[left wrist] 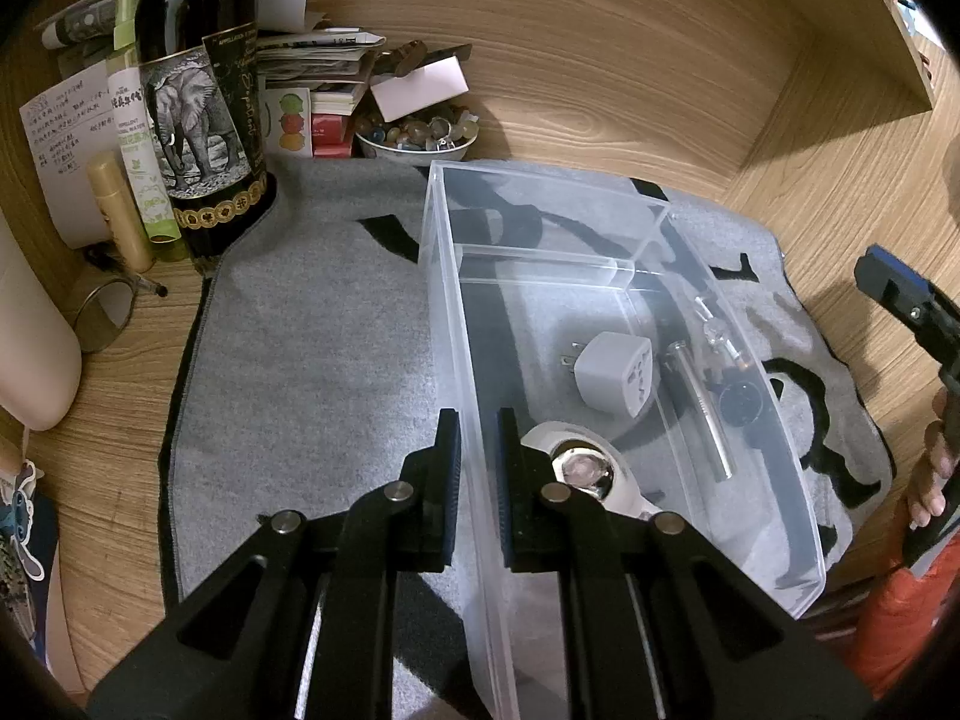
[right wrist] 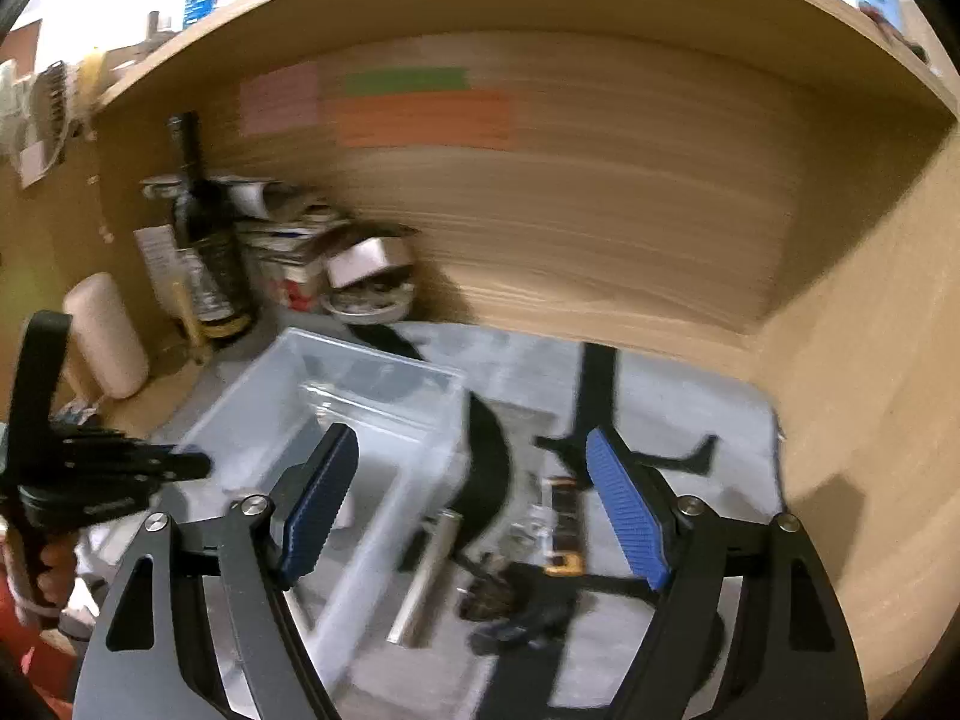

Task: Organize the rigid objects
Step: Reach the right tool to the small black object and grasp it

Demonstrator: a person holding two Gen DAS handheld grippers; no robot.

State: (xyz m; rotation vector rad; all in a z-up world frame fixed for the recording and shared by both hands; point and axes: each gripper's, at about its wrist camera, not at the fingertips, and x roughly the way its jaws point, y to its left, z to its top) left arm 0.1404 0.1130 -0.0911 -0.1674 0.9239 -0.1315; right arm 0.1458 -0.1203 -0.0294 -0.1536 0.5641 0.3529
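A clear plastic box (left wrist: 600, 228) stands on a grey mat (left wrist: 312, 372). My left gripper (left wrist: 478, 450) is shut on the box's near left wall, one finger inside and one outside. Seen through the box are a white plug adapter (left wrist: 618, 372), a metal tube (left wrist: 699, 408), a black round piece (left wrist: 741, 402) and a white and chrome round object (left wrist: 582, 468). My right gripper (right wrist: 474, 468) hangs open above the box's (right wrist: 336, 396) right side, with nothing between its blue pads. The right wrist view is blurred; the metal tube (right wrist: 426, 576) lies below the gripper.
A dark bottle with an elephant label (left wrist: 198, 102), a bowl of stones (left wrist: 414, 138) and stacked papers (left wrist: 318, 60) crowd the back left corner. Wooden walls close the back and right. A hand (left wrist: 936, 468) holds the right gripper (left wrist: 900, 294) at the edge.
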